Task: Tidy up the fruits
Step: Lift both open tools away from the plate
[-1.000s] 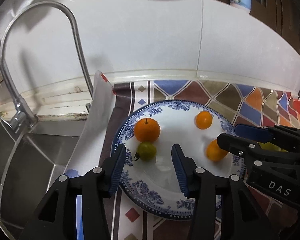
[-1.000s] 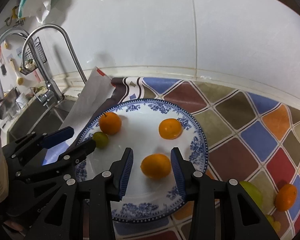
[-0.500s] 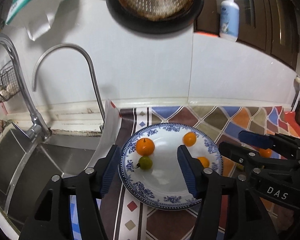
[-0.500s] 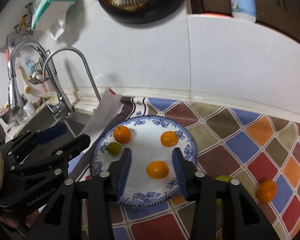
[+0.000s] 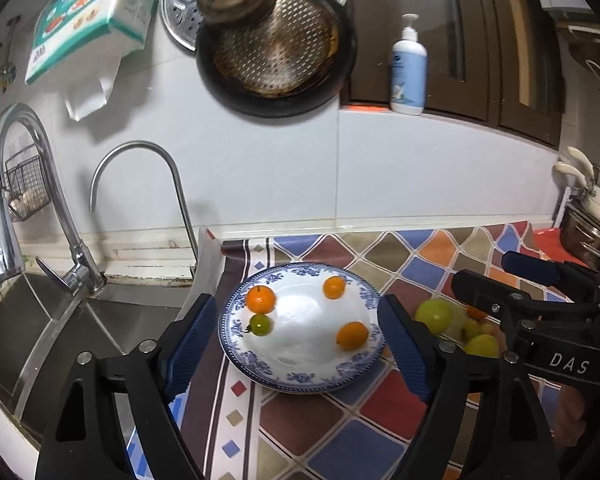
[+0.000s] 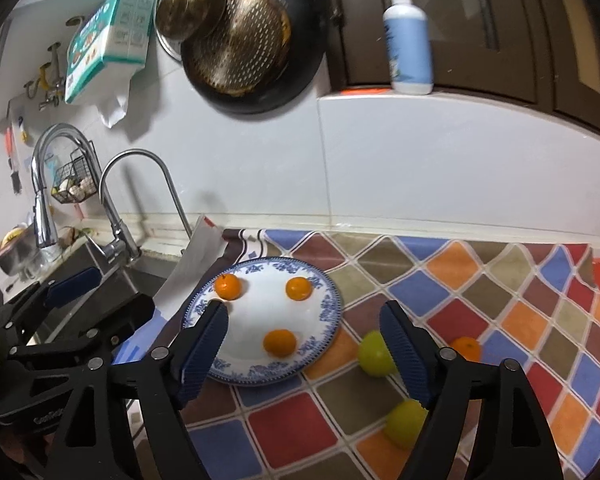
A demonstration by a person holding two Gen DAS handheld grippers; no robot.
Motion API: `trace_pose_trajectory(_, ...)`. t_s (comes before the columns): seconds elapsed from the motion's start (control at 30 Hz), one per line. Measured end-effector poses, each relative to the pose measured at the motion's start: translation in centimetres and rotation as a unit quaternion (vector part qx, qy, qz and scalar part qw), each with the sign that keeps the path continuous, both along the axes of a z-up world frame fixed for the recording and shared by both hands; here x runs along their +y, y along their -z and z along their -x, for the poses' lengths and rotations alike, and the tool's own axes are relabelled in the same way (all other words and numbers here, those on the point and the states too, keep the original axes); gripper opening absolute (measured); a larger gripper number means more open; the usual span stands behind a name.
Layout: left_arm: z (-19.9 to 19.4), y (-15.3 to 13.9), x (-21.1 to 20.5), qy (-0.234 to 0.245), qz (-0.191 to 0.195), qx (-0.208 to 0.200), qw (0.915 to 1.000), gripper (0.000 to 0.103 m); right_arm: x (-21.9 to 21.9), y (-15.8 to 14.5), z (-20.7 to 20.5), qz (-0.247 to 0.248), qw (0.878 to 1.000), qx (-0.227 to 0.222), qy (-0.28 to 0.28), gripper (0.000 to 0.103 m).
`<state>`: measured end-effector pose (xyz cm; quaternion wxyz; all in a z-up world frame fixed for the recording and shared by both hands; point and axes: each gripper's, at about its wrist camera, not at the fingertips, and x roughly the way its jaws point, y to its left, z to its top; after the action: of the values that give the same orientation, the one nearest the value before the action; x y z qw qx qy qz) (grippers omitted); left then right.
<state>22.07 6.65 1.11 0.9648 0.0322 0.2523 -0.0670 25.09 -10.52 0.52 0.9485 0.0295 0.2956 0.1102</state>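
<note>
Fruits: four sit on the plate [image 5: 300, 376], three oranges [image 5: 261, 299] [image 5: 334, 287] [image 5: 352, 335] and one small green one [image 5: 260, 324]. We have pulled both tongs back and up since a second ago; the left tongs [image 5: 296, 344] and right tongs [image 6: 304, 344] gape wide, holding nothing. That last orange is released. Green fruits [image 6: 374, 354] [image 6: 406, 424] and an orange [image 6: 466, 349] lie off the plate toward the table's right edge, so sorting looks unfinished.
</note>
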Motion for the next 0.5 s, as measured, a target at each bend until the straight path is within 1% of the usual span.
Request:
trace_pose_trajectory(0.33, 3.3, -0.4, -2.4, 0.034, -0.008, -0.012, 0.9993, 0.085, -2.5, -0.6, 4.7, 0.018, 0.999, -0.014, 0.026, 0.079)
trace_pose_trajectory(0.5, 4.4, -0.5, -3.8, 0.048, -0.007, -0.018, 0.9986, 0.086, -3.7, -0.6, 6.3, 0.021, 0.999, -0.014, 0.039, 0.079)
